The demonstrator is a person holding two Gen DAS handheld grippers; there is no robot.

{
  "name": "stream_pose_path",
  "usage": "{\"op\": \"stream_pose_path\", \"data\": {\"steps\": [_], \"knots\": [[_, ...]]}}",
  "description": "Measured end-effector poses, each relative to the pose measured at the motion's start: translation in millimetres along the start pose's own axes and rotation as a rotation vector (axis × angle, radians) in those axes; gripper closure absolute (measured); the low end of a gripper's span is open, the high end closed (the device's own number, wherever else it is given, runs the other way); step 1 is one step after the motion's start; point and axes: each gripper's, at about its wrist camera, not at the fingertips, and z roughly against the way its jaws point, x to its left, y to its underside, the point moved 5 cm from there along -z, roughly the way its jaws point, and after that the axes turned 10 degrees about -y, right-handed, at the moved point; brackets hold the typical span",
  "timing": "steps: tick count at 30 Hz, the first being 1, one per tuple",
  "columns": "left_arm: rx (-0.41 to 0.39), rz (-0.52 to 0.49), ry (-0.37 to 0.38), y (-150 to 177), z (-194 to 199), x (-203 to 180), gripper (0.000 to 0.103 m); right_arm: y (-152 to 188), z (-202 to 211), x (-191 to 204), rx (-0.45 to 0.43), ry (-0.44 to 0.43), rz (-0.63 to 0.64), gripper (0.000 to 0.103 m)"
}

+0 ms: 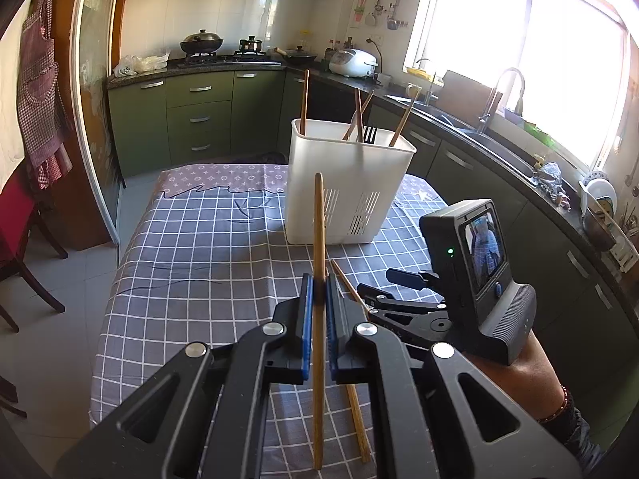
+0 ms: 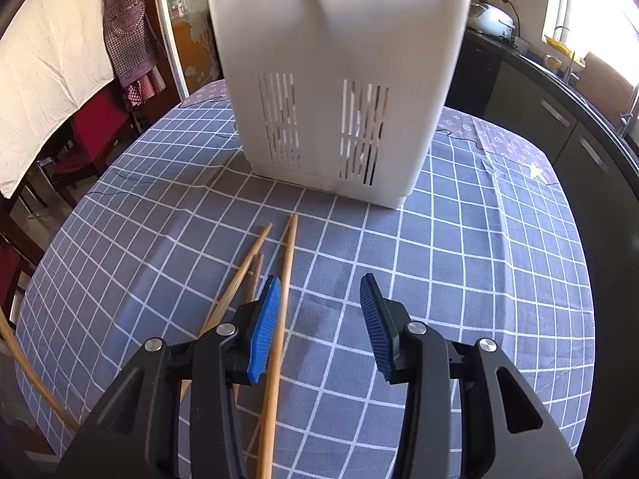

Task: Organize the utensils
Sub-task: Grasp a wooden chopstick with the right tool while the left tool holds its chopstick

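Observation:
My left gripper (image 1: 319, 303) is shut on a light wooden chopstick (image 1: 318, 219), which stands nearly upright between the blue pads. Past it stands the white slotted utensil holder (image 1: 347, 183), with several chopsticks and a black utensil in it. My right gripper (image 1: 375, 281) hovers low over a chopstick lying on the checked tablecloth (image 1: 353, 391). In the right wrist view the right gripper (image 2: 321, 319) is open. A loose chopstick (image 2: 283, 279) lies between its jaws, close to the left pad (image 2: 263, 331). Two more chopsticks (image 2: 239, 279) lie left of it, in front of the holder (image 2: 339, 80).
The table wears a grey-blue checked cloth (image 1: 199, 259). Green kitchen cabinets (image 1: 199, 111), a stove with pans and a sink counter (image 1: 499, 147) run behind and to the right. Dark wooden chairs with red seats (image 2: 92, 127) stand at the table's left side. A person's forearm (image 1: 531, 383) holds the right gripper.

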Motion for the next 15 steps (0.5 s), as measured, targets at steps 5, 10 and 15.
{"op": "stream_pose_path", "data": {"steps": [5, 10, 15], "knots": [[0.001, -0.002, -0.002, 0.0, 1.4, -0.3, 0.097, -2.0, -15.9, 9.4, 0.046, 0.006, 0.023, 0.069], [0.002, 0.0, -0.002, 0.6, 2.6, 1.5, 0.097, -6.2, -22.3, 9.1, 0.06, 0.01, 0.013, 0.073], [0.006, -0.002, 0.003, 2.3, 2.1, 2.1, 0.097, -13.3, -27.3, 3.8, 0.065, -0.012, -0.014, 0.073]]}}
